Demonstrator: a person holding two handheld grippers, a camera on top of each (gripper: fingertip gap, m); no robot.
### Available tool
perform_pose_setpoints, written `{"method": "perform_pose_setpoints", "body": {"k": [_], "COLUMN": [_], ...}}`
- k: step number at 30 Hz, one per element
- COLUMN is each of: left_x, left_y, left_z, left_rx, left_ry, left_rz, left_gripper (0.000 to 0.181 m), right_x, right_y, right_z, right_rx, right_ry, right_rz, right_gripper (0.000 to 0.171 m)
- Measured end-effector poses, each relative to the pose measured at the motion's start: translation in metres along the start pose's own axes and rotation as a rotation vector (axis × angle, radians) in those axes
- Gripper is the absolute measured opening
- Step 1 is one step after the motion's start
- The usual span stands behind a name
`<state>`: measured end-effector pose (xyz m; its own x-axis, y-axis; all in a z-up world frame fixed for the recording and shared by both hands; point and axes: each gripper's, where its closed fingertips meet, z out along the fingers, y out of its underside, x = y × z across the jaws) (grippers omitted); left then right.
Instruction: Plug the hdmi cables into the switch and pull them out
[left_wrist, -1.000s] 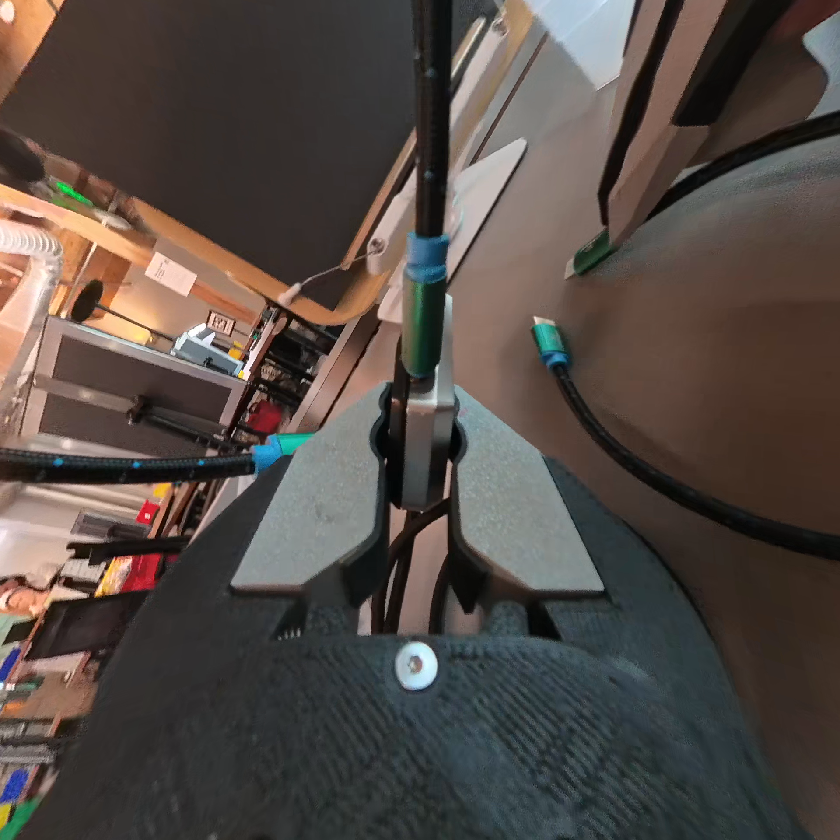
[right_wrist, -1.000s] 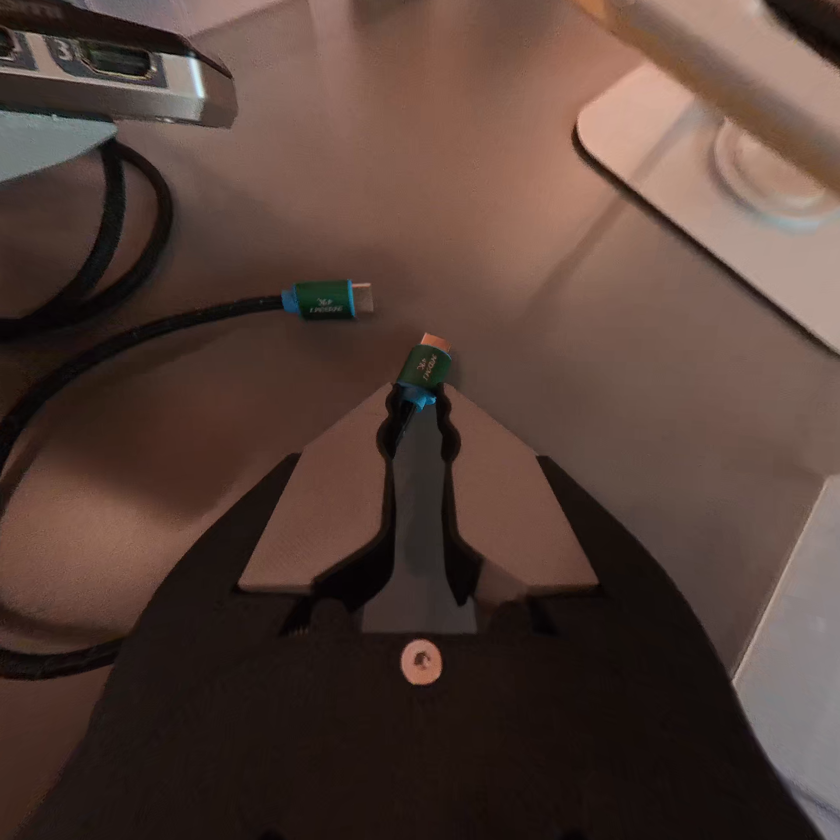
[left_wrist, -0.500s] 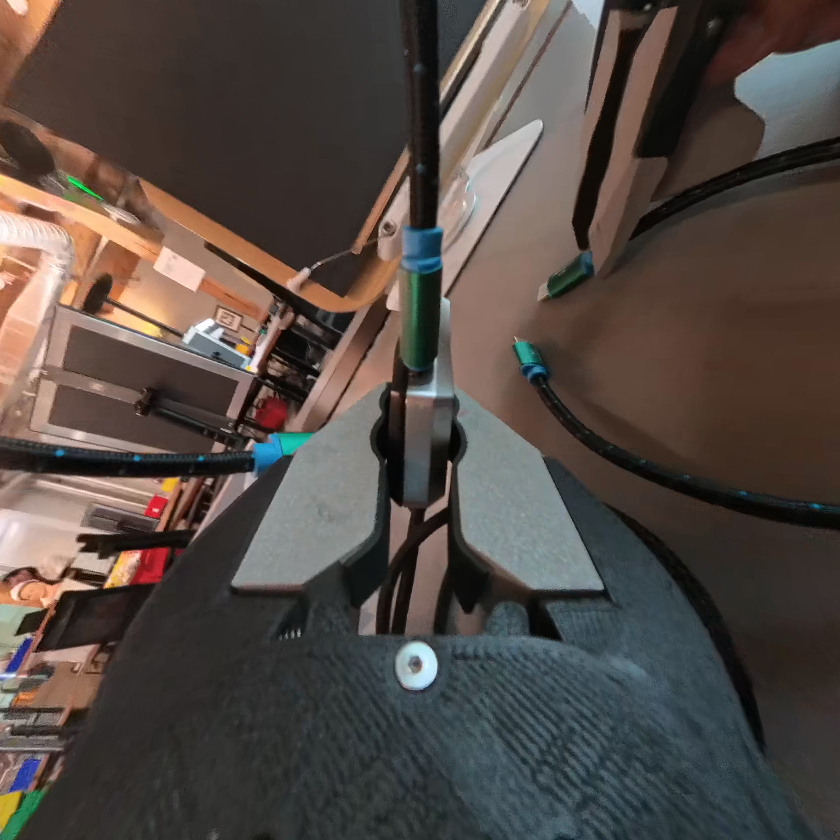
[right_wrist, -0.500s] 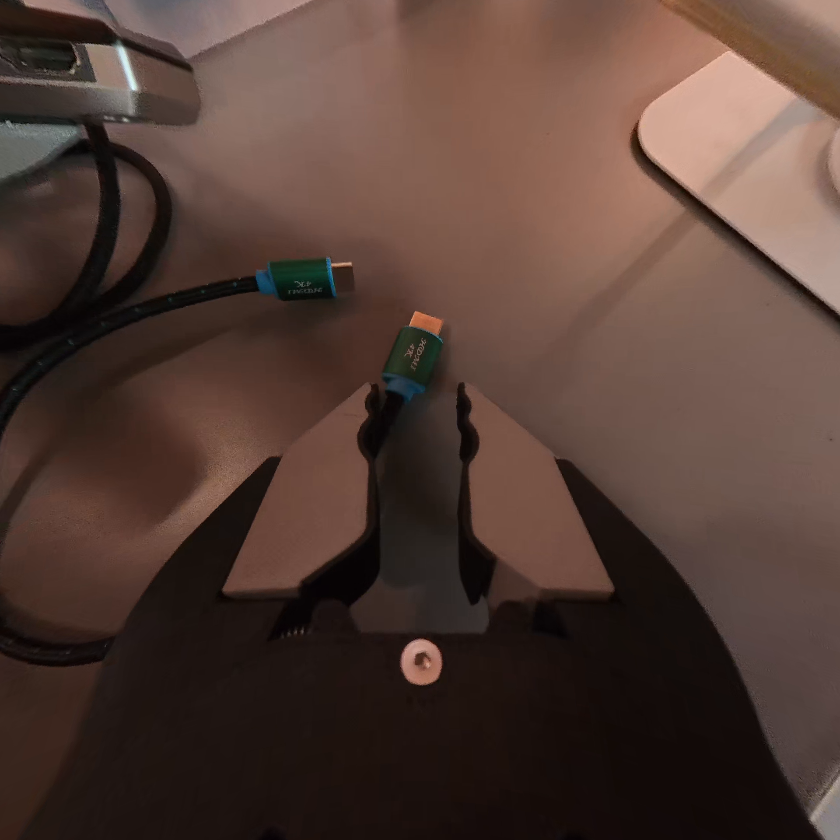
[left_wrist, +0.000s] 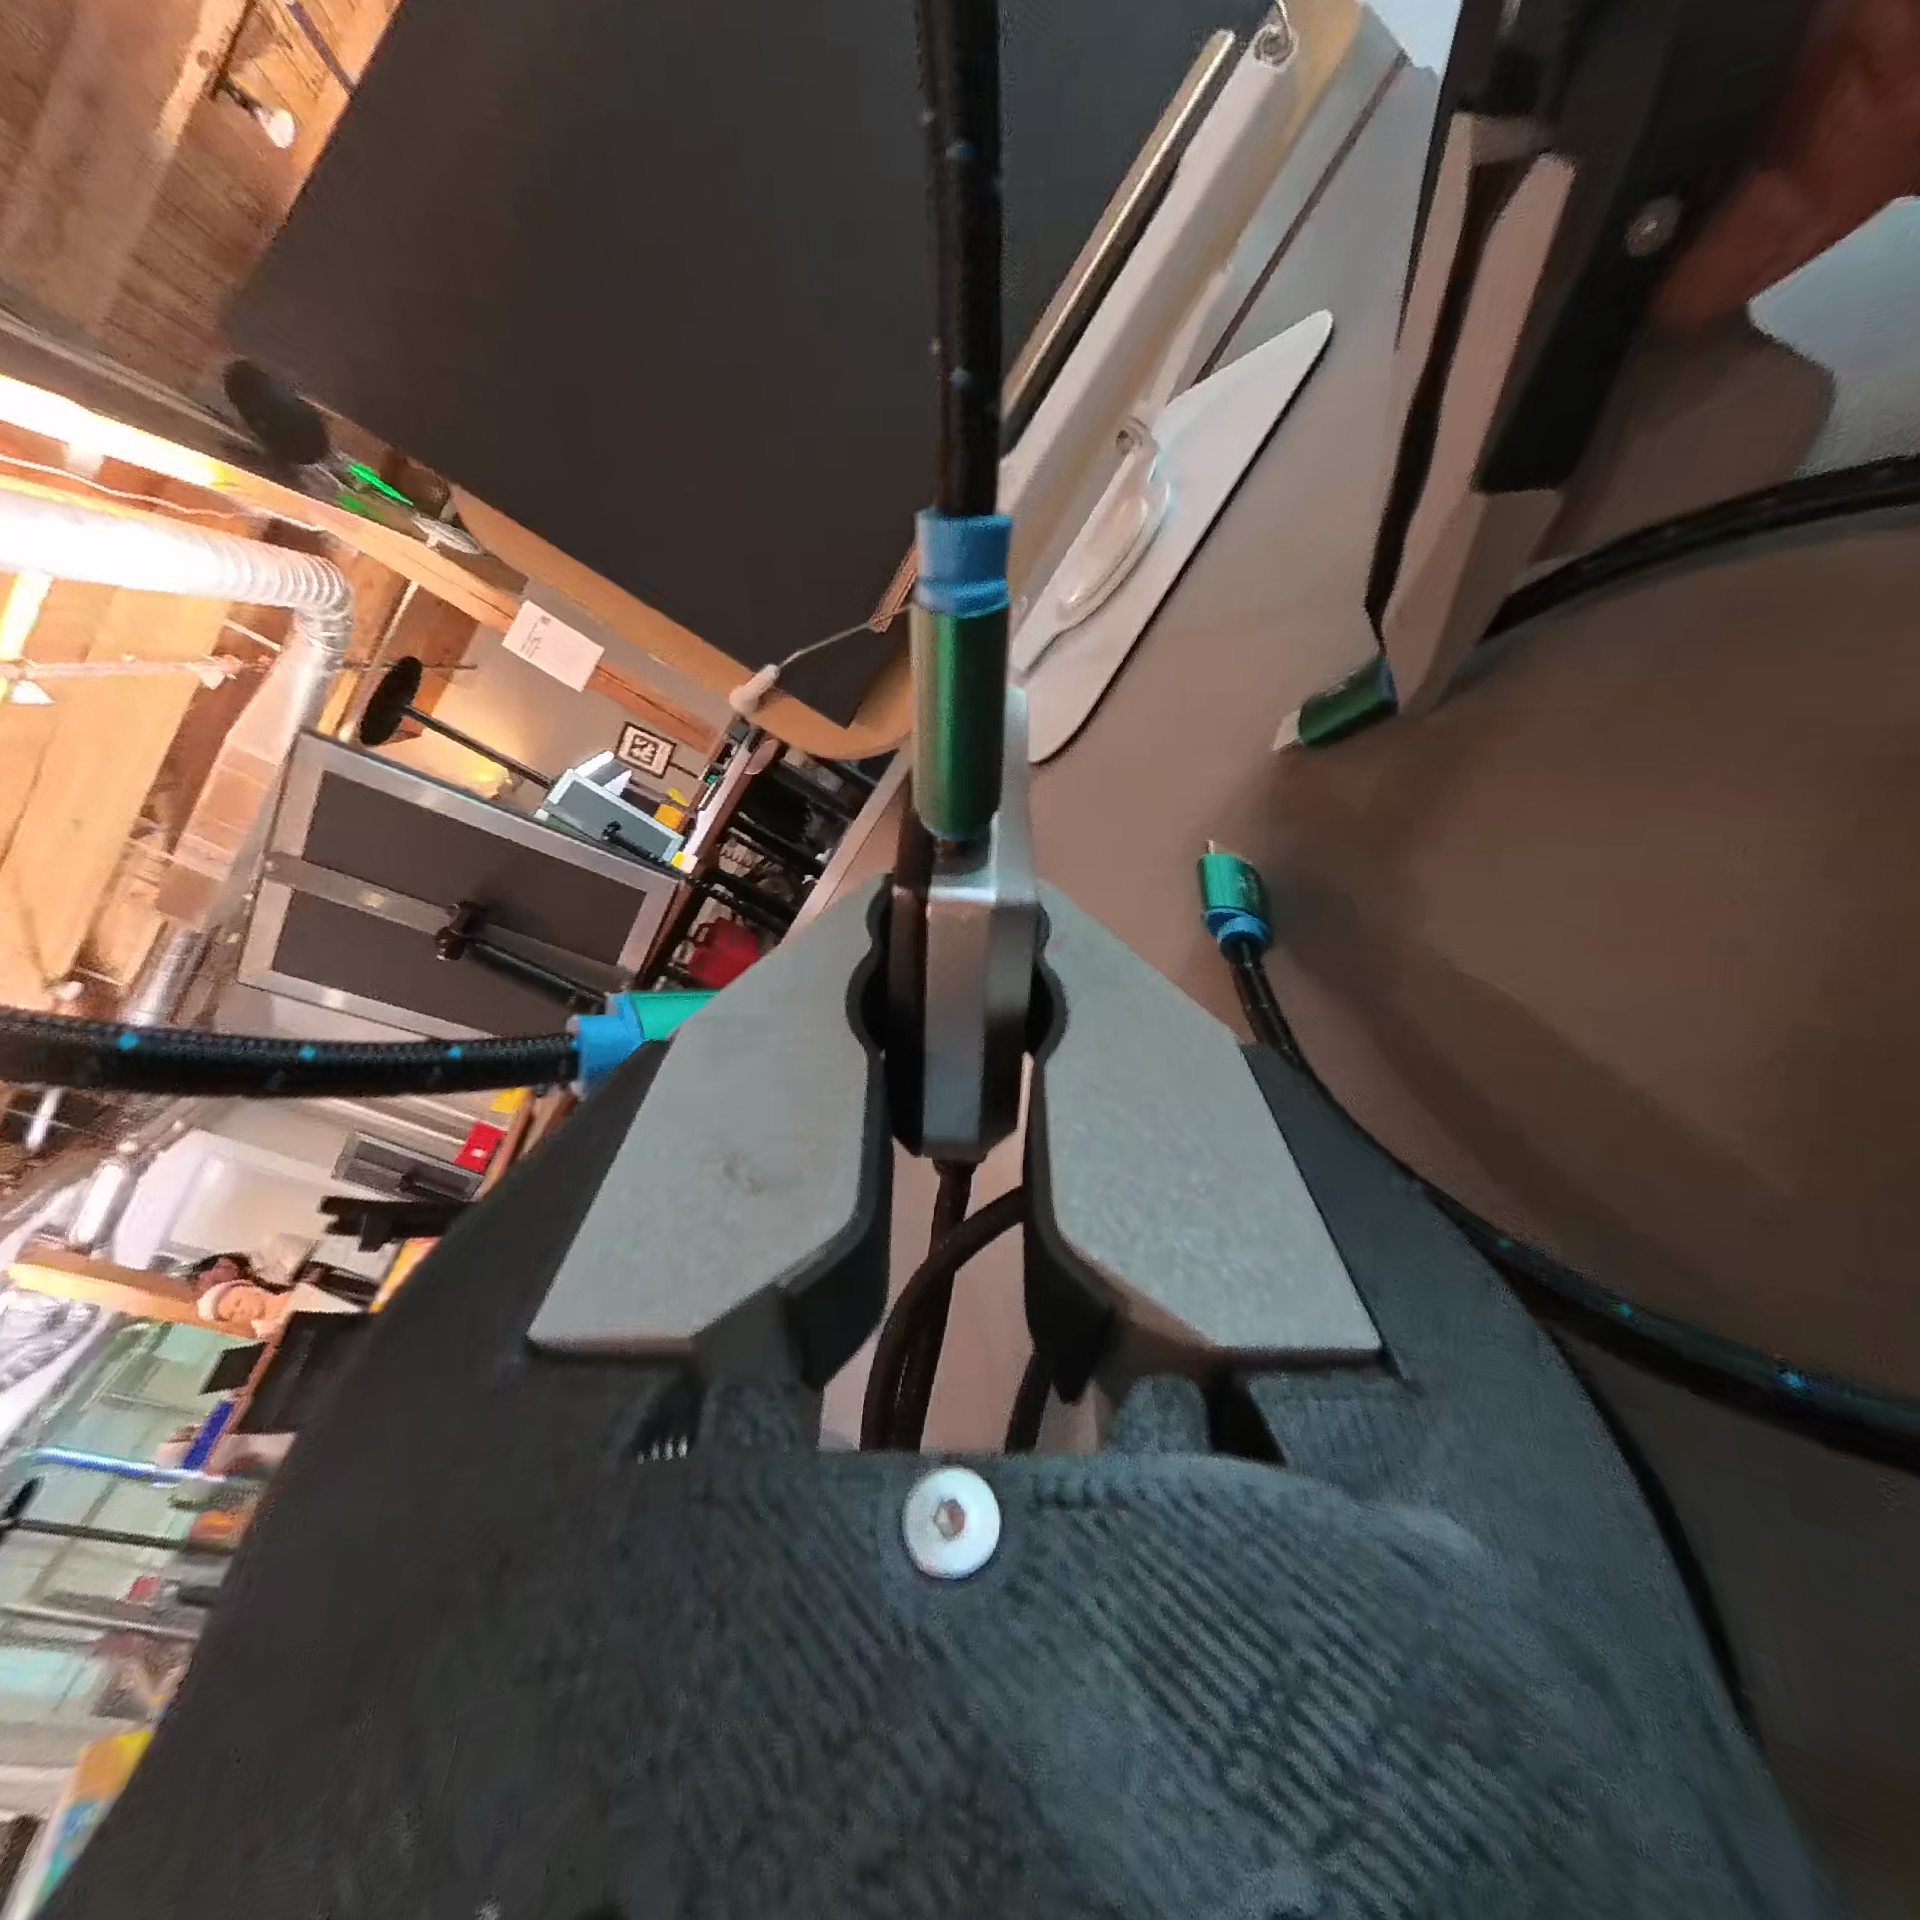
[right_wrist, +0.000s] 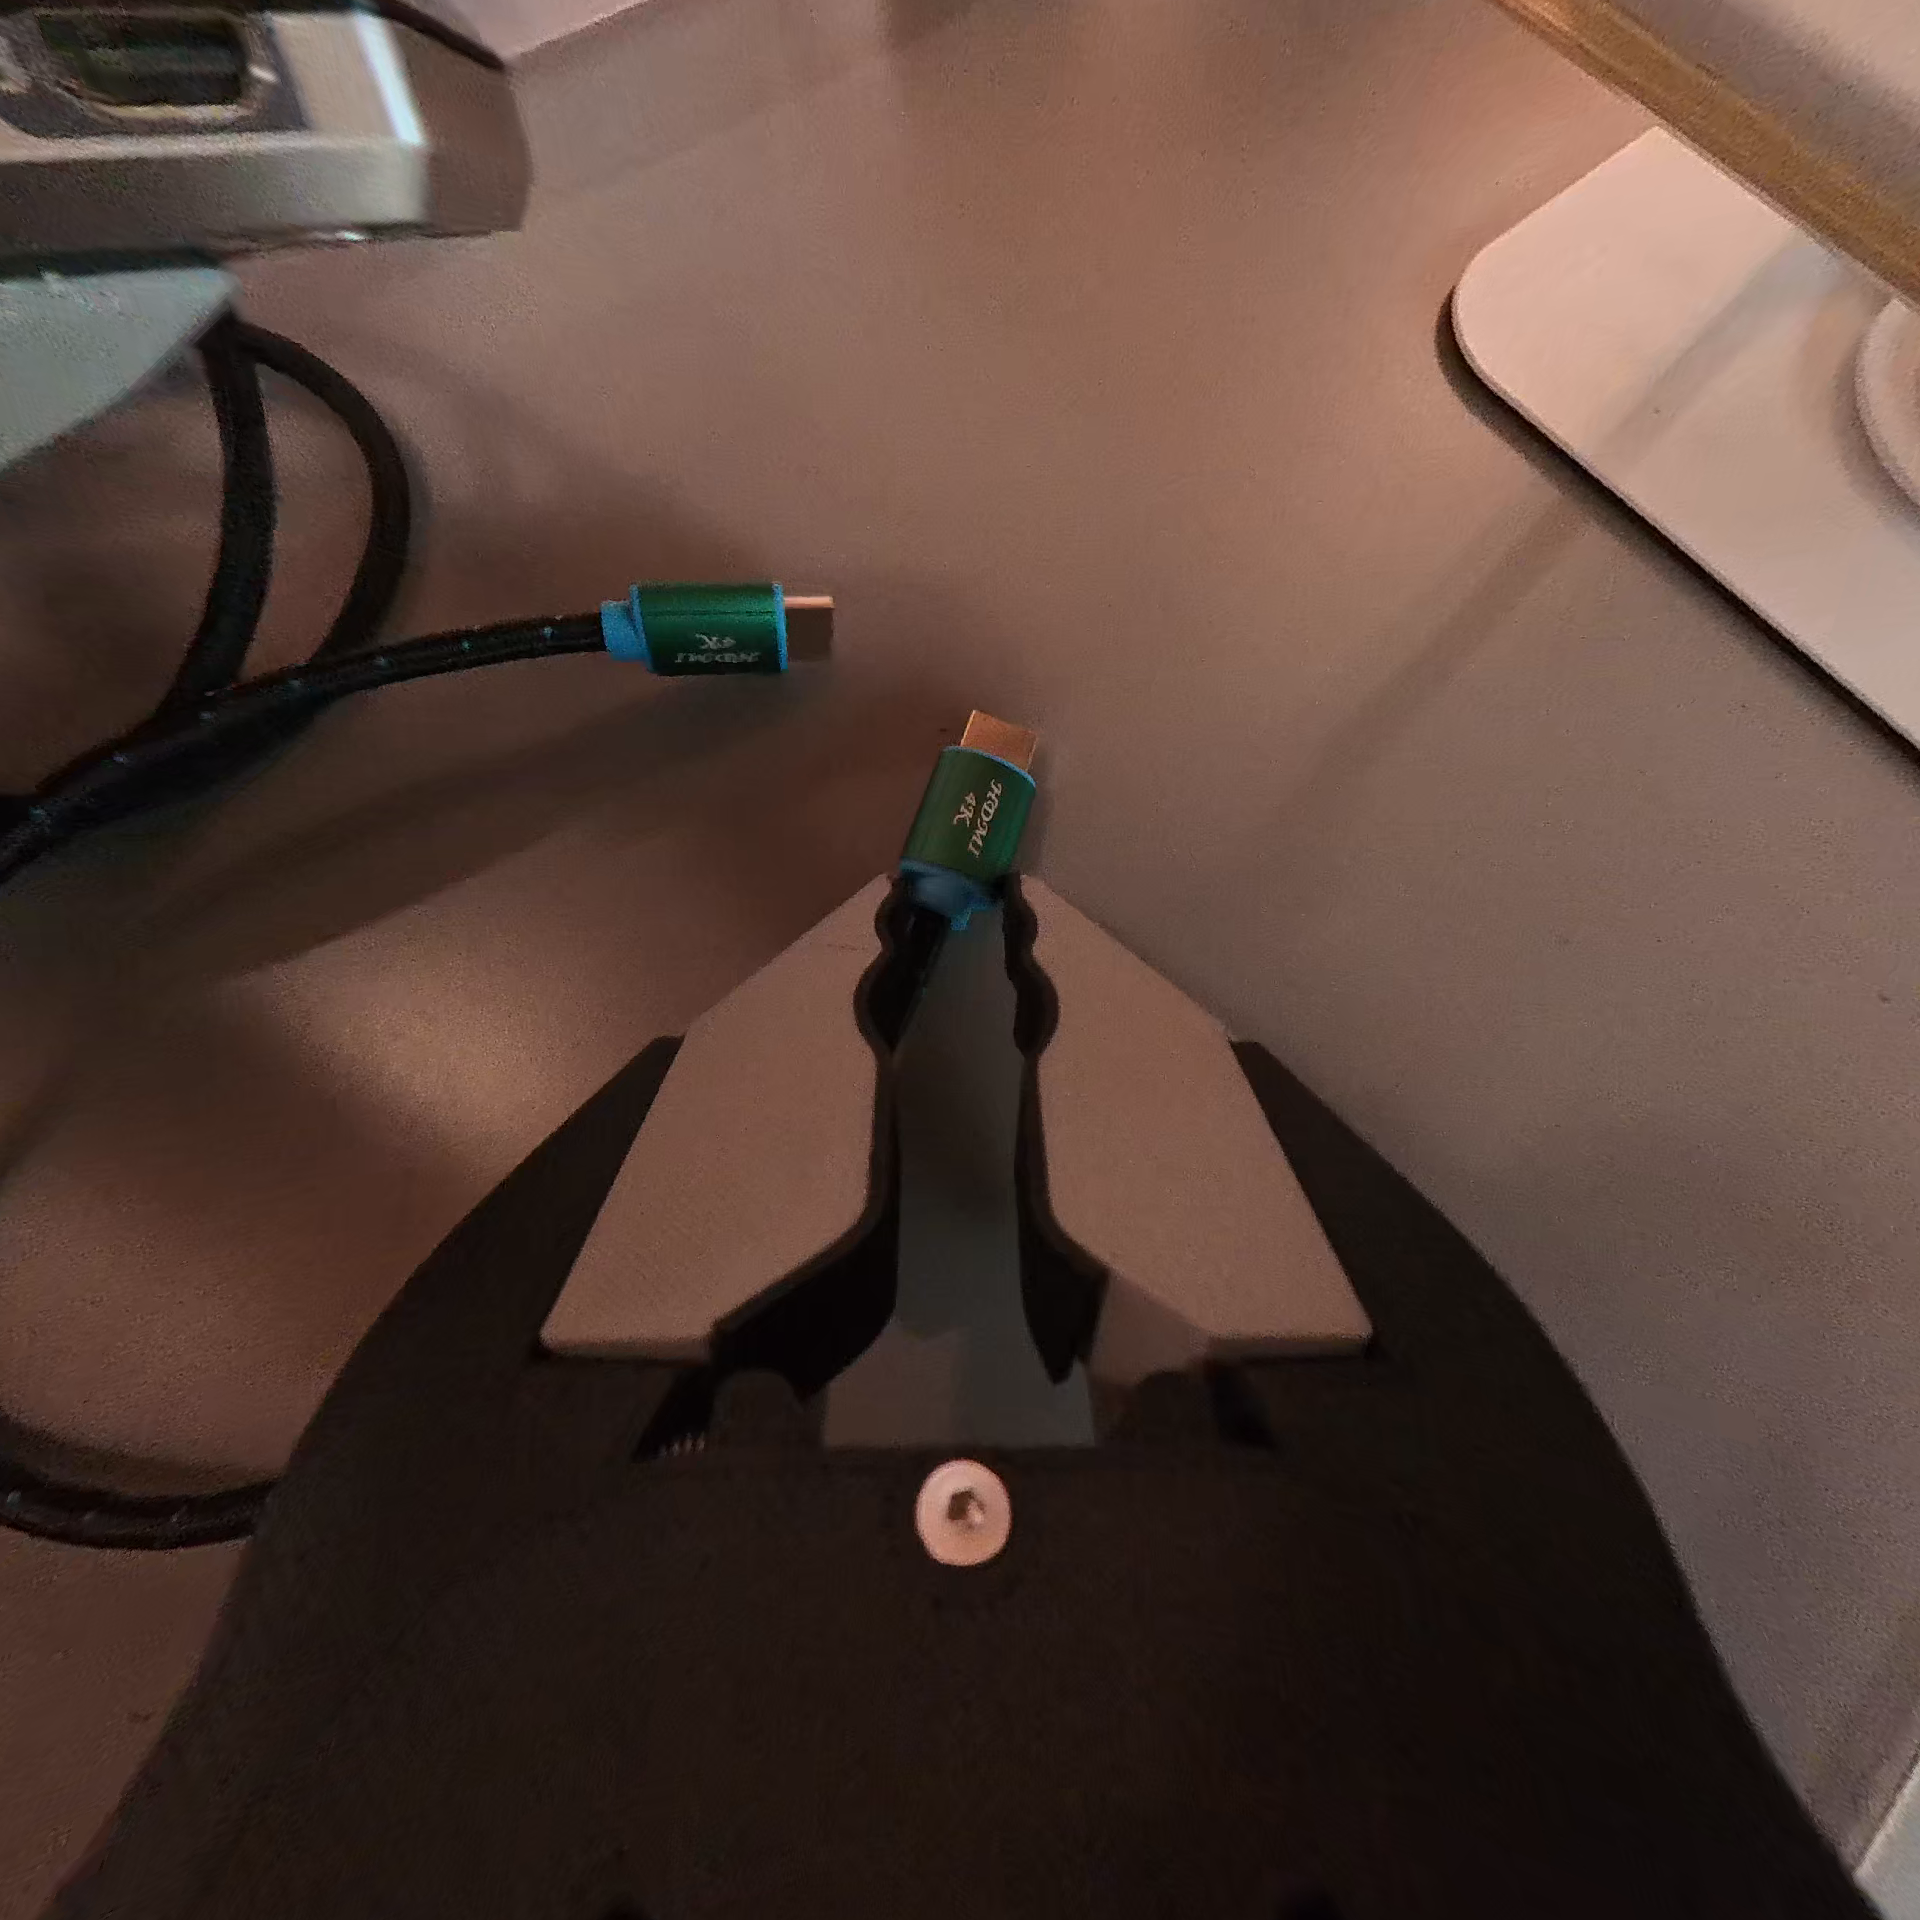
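My left gripper is shut on the silver HDMI switch, held edge-on above the table. One green HDMI plug sits in the switch's top edge, its cable running up. A second green plug meets the switch from the left, behind my finger. My right gripper is shut on the blue collar of a third green plug, whose tip points away at the table. A fourth green plug lies loose on the table to the left. The switch shows at upper left with an empty port.
A white monitor stand base lies on the grey table at the right, and a dark monitor screen stands behind. Black braided cables loop on the table at the left. Shelves and a person show far off in the left wrist view.
My right gripper opened around the plug half a second ago and has now shut again on its blue collar. My left gripper still holds the switch, shifted only slightly.
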<state>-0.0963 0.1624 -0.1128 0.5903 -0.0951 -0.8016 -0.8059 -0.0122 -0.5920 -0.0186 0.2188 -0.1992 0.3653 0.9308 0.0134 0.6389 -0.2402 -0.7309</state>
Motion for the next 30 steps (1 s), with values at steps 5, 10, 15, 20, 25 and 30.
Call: {"method": "perform_pose_setpoints", "body": {"k": [5,10,15,20,25,30], "left_x": [0.012,0.015,0.014,0.013,0.015,0.016], "left_y": [-0.006,0.004,0.001,-0.008,-0.013,-0.016], "left_z": [0.016,0.042,0.07,0.076,0.072,0.07], "left_rx": [0.023,0.032,0.098,0.193,0.227,0.247], "left_ry": [0.016,0.038,0.017,-0.005,0.001,-0.027], "left_rz": [0.145,0.244,0.377,0.464,0.508,0.57], "left_gripper": [0.021,0.02,0.02,0.02,0.02,0.02], "right_x": [-0.009,0.004,0.007,-0.001,-0.01,-0.015], "right_y": [-0.012,-0.022,-0.034,-0.039,-0.041,-0.043], "right_z": [-0.006,-0.015,-0.031,-0.036,-0.04,-0.047], "right_rx": [0.076,0.158,0.221,0.233,0.242,0.255], "right_ry": [-0.024,-0.012,-0.028,-0.025,-0.019,-0.009], "right_rz": [-0.074,-0.129,-0.172,-0.217,-0.254,-0.298], "right_gripper": [0.014,0.014,0.014,0.014,0.014,0.014]}}
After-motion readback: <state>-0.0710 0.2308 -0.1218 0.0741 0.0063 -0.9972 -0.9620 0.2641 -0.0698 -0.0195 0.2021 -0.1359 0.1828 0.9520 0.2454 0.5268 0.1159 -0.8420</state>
